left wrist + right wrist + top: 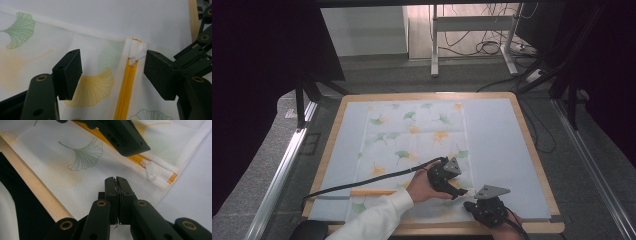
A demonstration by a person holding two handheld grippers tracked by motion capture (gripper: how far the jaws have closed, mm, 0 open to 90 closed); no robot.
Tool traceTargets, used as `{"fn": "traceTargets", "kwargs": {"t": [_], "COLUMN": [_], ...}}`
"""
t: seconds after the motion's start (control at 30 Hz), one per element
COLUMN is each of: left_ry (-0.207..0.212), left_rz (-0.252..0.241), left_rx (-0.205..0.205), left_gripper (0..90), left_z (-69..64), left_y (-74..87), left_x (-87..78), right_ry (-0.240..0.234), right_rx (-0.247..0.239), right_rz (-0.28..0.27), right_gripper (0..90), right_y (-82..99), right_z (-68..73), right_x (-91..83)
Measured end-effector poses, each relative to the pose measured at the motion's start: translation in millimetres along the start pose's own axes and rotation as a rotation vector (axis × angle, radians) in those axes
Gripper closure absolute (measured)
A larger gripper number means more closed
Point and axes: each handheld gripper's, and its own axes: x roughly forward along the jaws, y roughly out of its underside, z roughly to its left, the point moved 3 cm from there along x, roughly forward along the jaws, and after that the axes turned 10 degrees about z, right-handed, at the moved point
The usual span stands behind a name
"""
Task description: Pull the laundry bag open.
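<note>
While the right gripper (116, 180) pinches the near edge of the white mesh laundry bag with printed ginkgo leaves (412, 135), which lies flat on the pale blue table mat (502, 150), the left gripper (112, 72) hangs wide open with nothing held, straddling the white zipper pull (135, 58) at the end of the yellow zipper (125, 95). Judged next: close on that small tab and draw it along. Nothing blocks it; the wooden table rim (32, 185) lies close by.
</note>
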Motion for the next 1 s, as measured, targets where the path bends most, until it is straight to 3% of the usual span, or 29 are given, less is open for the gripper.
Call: {"fn": "traceTargets", "kwargs": {"t": [0.07,0.13,0.23,0.33,0.47,0.6,0.77,0.97,1.0], "left_ry": [-0.006,-0.006,0.013,-0.008,-0.032,-0.025,-0.02,0.002,0.021], "left_rz": [0.014,0.046,0.035,0.066,0.07,0.066,0.076,0.088,0.079], "left_rx": [0.013,0.057,0.041,0.091,0.118,0.09,0.093,0.09,0.088], "left_gripper": [30.6,30.0,30.4,30.6,31.7,35.2,36.7,43.9,48.2], "left_z": [-0.9,-7.3,-7.7,-11.2,-18.9,-16.6,-14.4,-11.8,-12.9], "left_y": [-0.7,-5.1,-7.1,-11.8,-20.2,-22.0,-20.3,-20.6,-20.6], "left_x": [0.7,4.3,6.3,12.1,17.9,22.1,25.3,22.7,22.8], "right_ry": [0.0,0.0,0.003,0.004,0.001,0.001,-0.001,-0.002,-0.002], "right_rx": [0.0,0.001,0.001,0.001,0.002,-0.001,-0.002,0.0,0.001], "right_rz": [-0.001,-0.001,0.001,0.001,0.003,0.001,0.002,0.002,0.002], "right_gripper": [87.3,87.3,87.3,87.3,87.3,87.2,87.3,87.3,87.3], "right_y": [0.1,0.1,0.3,0.4,0.6,0.6,0.5,0.5,0.5], "right_z": [-0.1,0.0,0.4,0.5,0.7,0.5,0.3,0.1,0.1], "right_x": [0.1,0.0,-0.1,0.0,-0.2,-0.2,-0.1,0.0,0.0]}}
